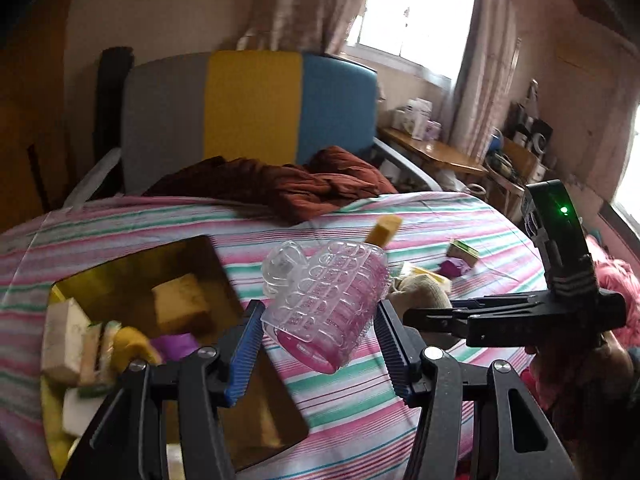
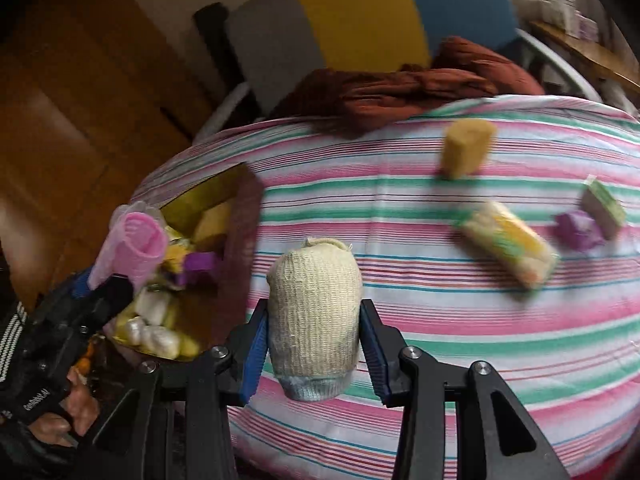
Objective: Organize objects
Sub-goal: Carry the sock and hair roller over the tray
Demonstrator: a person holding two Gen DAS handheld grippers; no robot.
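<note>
My left gripper [image 1: 320, 342] is shut on a clear bumpy plastic scrubber with a pink inside [image 1: 328, 300], held in the air beside an open gold-lined box [image 1: 256, 396]. The box holds several sponges [image 1: 182, 304]. My right gripper [image 2: 314, 356] is shut on a cream knitted mitt [image 2: 314, 308] with a pale blue cuff, held above the striped bed sheet [image 2: 460, 320]. In the right wrist view, the left gripper [image 2: 106, 280] with the pink scrubber [image 2: 136, 248] hangs over the box [image 2: 240, 208]. The right gripper [image 1: 440, 312] shows at the right of the left wrist view.
Loose on the sheet lie a yellow sponge cylinder [image 2: 466, 148], a wrapped sponge pack [image 2: 508, 244], a purple piece [image 2: 578, 228] and a green-edged sponge [image 2: 604, 204]. A maroon cloth [image 2: 420, 84] is heaped by the grey, yellow and blue headboard [image 1: 252, 104]. A cluttered wooden table [image 1: 436, 152] stands beyond the bed.
</note>
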